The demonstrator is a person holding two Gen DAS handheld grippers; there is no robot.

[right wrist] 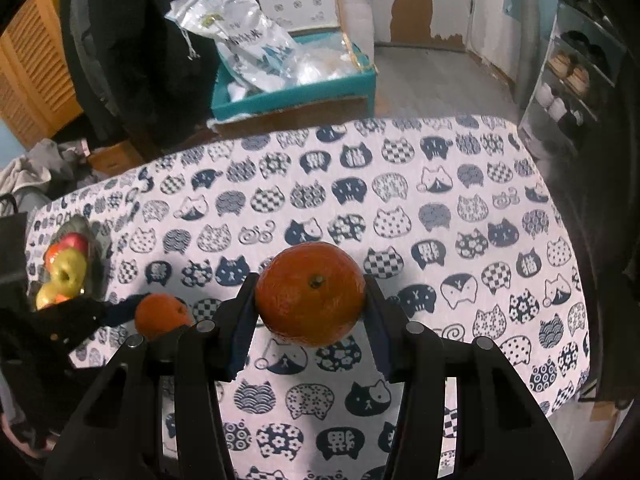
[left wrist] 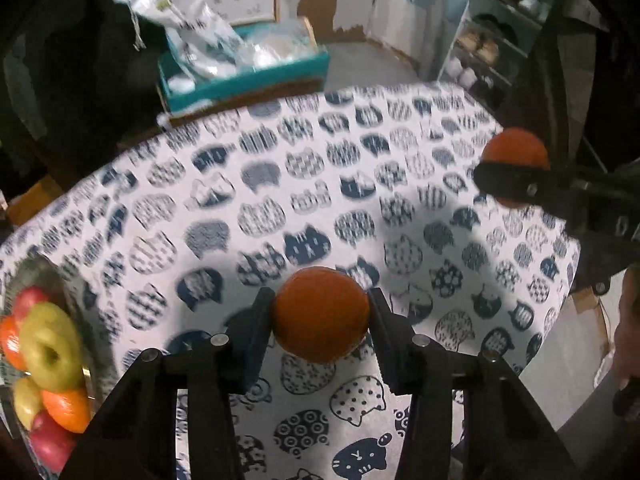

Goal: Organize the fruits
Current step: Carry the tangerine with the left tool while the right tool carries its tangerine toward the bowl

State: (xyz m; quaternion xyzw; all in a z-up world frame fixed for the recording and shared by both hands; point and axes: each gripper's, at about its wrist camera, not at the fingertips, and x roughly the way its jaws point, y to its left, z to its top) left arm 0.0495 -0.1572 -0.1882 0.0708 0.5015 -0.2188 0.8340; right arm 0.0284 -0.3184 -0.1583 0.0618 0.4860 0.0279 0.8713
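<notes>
Here, each claw pinched an orange above the cloth: left gripper [left wrist: 320, 316] one orange [left wrist: 320, 314], right gripper [right wrist: 310, 306] another orange [right wrist: 310, 294]; fruit bowl [left wrist: 72, 292] far left.

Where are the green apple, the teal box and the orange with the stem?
green apple [left wrist: 50, 346]: left wrist view, its dimple.
teal box [right wrist: 294, 94]: right wrist view, front wall.
orange [right wrist: 310, 294]: right wrist view, near stem.

A: Any words to read?
B: The crinkly white plastic bag [right wrist: 244, 36] in the teal box has dark printed signs (too blurry to read). The white tablecloth with blue cat faces [right wrist: 400, 208] shows 猫 on one cat.
</notes>
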